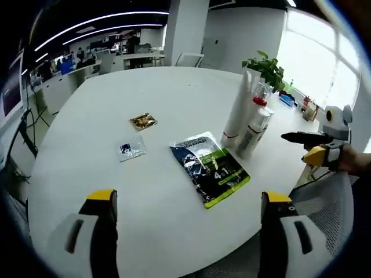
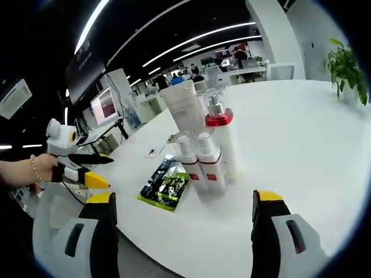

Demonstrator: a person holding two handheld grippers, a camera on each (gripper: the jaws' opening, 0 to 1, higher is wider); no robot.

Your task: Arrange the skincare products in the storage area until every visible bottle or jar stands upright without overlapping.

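Jaws of the left gripper [image 1: 184, 217] and right gripper [image 2: 182, 217] are held wide apart, empty, low in frame. On the white table [image 1: 116, 87], a green packet [image 1: 210, 169] lies centre; bottles [image 2: 203, 156] stand upright centre-frame. An office is seen beyond.

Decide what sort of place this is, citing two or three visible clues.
Probably an open-plan office: a large round white table, rows of desks with computer monitors behind, long ceiling strip lights overhead.
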